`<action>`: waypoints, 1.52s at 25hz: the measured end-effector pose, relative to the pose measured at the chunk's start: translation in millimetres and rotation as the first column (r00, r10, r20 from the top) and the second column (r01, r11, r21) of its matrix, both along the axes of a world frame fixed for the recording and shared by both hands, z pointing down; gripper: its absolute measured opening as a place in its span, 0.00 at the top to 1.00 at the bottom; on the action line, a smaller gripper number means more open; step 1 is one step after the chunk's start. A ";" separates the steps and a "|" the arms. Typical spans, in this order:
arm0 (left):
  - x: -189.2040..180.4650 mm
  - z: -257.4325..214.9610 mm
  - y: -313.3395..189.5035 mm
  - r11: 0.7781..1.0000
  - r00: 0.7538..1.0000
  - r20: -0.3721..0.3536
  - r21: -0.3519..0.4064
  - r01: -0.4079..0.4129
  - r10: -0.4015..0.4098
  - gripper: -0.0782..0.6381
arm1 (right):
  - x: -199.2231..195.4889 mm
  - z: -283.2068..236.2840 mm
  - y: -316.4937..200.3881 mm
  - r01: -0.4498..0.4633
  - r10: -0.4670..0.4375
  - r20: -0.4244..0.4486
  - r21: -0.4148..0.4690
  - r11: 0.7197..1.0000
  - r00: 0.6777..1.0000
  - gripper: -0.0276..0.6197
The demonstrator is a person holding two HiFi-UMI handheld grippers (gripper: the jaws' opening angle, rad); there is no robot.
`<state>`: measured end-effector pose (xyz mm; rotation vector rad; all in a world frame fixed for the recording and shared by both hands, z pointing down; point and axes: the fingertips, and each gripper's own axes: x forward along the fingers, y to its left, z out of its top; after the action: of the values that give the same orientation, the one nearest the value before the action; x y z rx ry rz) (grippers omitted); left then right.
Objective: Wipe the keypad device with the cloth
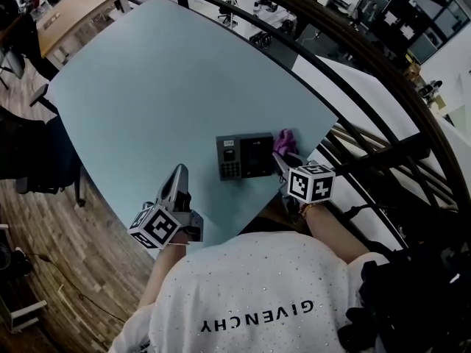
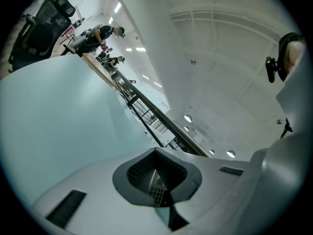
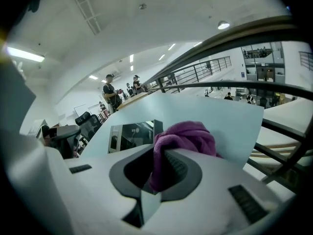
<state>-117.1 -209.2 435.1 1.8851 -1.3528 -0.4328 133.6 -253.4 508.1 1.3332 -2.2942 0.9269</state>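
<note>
Big pale blue desk (image 1: pixel 147 87) takes up most of the head view. The only things on it sit near its lower right edge. The flat dark rectangular keypad device (image 1: pixel 245 157) lies face up there, number keys at its left end and a glossy screen panel across the rest. It looks like stiff plastic and probably light, so it could skate around if it gets rubbed hard with nothing holding it.

The crumpled purple cloth (image 1: pixel 285 141) is right beside the device's right end, close enough that it may be touching. It's soft and floppy and bunches up easily, so grabbing a fold is the way to go. That's what the right tool (image 1: pixel 282 160) has done: its jaws are clamped on a wad of it, with most of the fabric bulging out past the tips. It reaches in low from the lower right.

The left tool (image 1: pixel 179 173) is down at the lower left, well away from the device, tilted upward over bare desk. Its jaws look pressed together with nothing between them.
</note>
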 end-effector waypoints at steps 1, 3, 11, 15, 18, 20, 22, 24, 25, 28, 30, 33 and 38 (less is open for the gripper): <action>1.3 0.1 -0.2 1.000 1.000 -0.001 0.000 -0.003 0.003 0.89 | -0.4 0.6 2.1 0.003 -0.003 0.002 0.000 1.000 1.000 0.92; 3.6 0.9 -0.8 1.000 1.000 -0.003 -0.001 -0.009 0.009 0.89 | -1.6 2.3 6.1 0.016 -0.016 -0.008 -0.001 1.000 1.000 0.92; 13.1 4.2 -5.6 1.000 1.000 -0.012 -0.005 -0.025 0.025 0.89 | -1.5 8.9 15.4 0.057 -0.055 -0.080 0.022 0.998 0.995 0.92; 15.6 6.1 -5.3 1.000 1.000 -0.014 -0.008 -0.024 0.024 0.89 | -0.9 18.3 22.8 0.088 -0.085 -0.136 0.022 0.996 0.987 0.92; 15.7 5.7 -2.0 1.000 1.000 -0.016 -0.012 -0.021 0.021 0.89 | -0.5 34.5 39.0 0.138 -0.143 -0.192 -0.038 0.990 0.971 0.92; 14.4 5.4 -0.9 1.000 1.000 -0.018 -0.012 -0.017 0.017 0.89 | 0.8 44.2 47.6 0.187 -0.200 -0.231 -0.080 0.979 0.952 0.92; 10.5 5.8 -0.9 1.000 1.000 -0.017 -0.010 -0.008 0.008 0.89 | 2.6 46.0 48.5 0.216 -0.235 -0.242 -0.103 0.971 0.941 0.92; 5.6 5.8 -0.5 1.000 1.000 -0.019 -0.009 0.004 -0.004 0.89 | 4.5 35.2 42.0 0.213 -0.232 -0.217 -0.108 0.971 0.948 0.92; 3.7 5.6 0.3 1.000 1.000 -0.021 -0.008 0.009 -0.009 0.89 | 6.5 23.9 35.7 0.200 -0.215 -0.201 -0.092 0.975 0.956 0.92; 1.0 5.1 2.8 1.000 1.000 -0.023 -0.004 0.013 -0.013 0.89 | 17.0 -21.7 4.7 0.135 -0.131 -0.171 0.009 0.991 0.977 0.92; 0.4 5.2 4.0 1.000 1.000 -0.025 -0.002 0.014 -0.014 0.89 | 19.7 -49.1 -17.6 0.103 -0.090 -0.153 0.077 0.992 0.984 0.92; -0.6 6.2 6.6 1.000 0.999 -0.029 -0.003 0.016 -0.016 0.89 | 14.4 -77.1 -42.7 0.090 -0.068 -0.145 0.154 0.984 0.987 0.92; -4.3 11.4 12.4 1.000 0.999 -0.031 -0.015 0.023 -0.023 0.89 | -11.8 -80.2 -52.2 0.173 -0.133 -0.206 0.190 0.966 0.970 0.92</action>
<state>-121.4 -196.8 446.5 1.8450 -1.3547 -0.4609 121.8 -305.6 427.9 1.2400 -2.3518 0.4983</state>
